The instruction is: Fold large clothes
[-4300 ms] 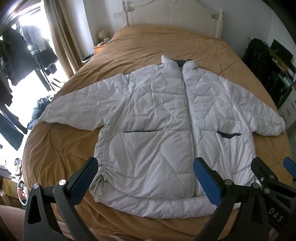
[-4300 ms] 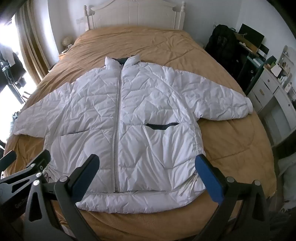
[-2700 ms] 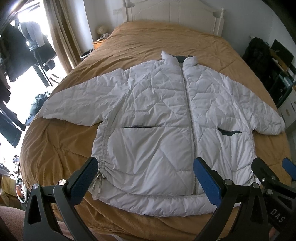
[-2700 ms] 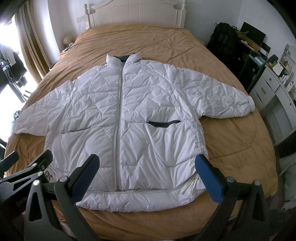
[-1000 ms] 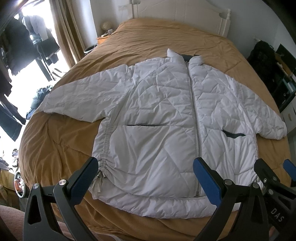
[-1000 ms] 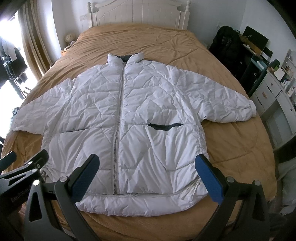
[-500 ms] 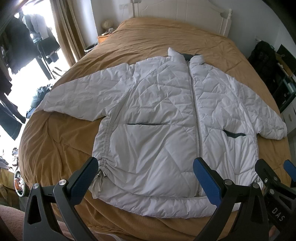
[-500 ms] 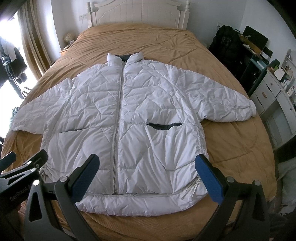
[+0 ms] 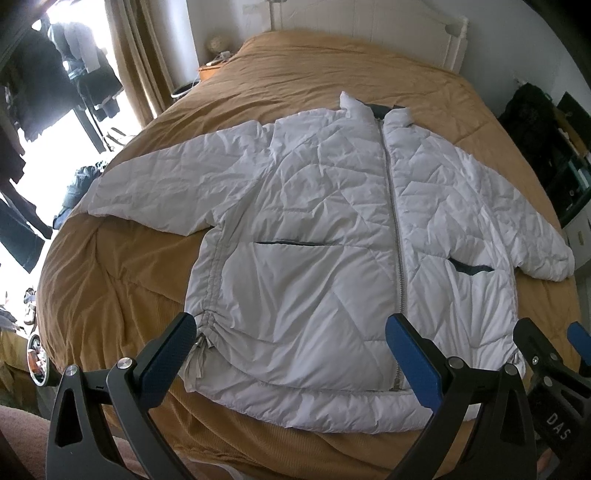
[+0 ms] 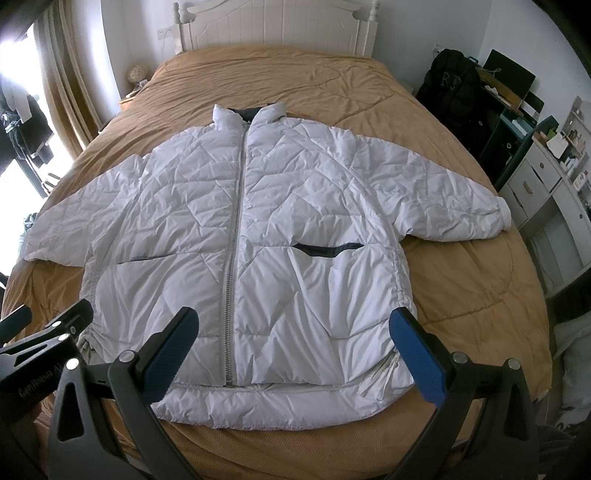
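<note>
A white quilted puffer jacket lies flat and zipped on the bed, front up, collar toward the headboard and both sleeves spread wide. My left gripper hovers open above the hem on the jacket's left half. My right gripper hovers open above the hem on the right half. Neither touches the fabric, and nothing sits between the blue pads. Each gripper shows at the edge of the other's view.
The bed carries a mustard-brown quilt and a white headboard. Curtains and hanging dark clothes fill the left by a bright window. A black bag, a dark shelf and white drawers stand on the right.
The left wrist view has drifted slightly left and nearer the hem; the right view barely shifted. Both grippers stay open and the jacket has not moved.
</note>
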Tool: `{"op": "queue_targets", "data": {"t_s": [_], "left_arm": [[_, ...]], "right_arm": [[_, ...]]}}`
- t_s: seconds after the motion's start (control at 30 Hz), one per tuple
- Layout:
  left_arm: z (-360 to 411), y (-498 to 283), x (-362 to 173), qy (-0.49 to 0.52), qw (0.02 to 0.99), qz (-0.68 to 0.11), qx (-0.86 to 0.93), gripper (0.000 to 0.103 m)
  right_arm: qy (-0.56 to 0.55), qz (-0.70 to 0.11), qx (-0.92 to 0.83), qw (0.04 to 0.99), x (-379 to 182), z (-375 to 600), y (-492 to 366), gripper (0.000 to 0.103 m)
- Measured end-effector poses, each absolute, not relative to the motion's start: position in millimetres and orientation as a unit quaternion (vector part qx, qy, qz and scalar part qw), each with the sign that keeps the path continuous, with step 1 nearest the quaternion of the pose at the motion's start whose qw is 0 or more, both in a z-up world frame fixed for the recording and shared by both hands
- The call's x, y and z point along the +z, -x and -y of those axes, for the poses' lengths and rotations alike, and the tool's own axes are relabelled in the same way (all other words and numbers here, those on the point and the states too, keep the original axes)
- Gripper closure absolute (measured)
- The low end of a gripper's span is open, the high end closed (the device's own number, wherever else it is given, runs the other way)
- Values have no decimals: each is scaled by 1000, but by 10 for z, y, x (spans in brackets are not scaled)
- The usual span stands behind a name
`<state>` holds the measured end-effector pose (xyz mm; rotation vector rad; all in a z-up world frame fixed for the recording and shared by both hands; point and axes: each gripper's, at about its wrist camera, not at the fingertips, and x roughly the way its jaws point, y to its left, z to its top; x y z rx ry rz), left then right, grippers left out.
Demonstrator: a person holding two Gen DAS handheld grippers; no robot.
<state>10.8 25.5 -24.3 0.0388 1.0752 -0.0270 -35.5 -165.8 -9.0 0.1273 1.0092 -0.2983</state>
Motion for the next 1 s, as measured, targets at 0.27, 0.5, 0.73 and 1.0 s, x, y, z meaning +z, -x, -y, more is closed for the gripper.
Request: {"op": "queue_targets", "data": {"t_s": [0.27,0.5,0.73,1.0], "left_arm": [[-266,-128,-245,-16,857,-514,-12,1],[-260,-129,-247,-18,857,-515,-10,1],[-240,-143,-261,-17,855,-518,-16,1],[-180,-516,-58,-4,811,-580,-73,14]], "right_arm": [[-60,-482,-143,862,-93,1654,353,0],[-61,-482,-142,863,-95,1670,357,0],[-71,-482,-143,861,-120,1680,391,0],[-86,-478,-150,861,-104,1765,419,0]]}}
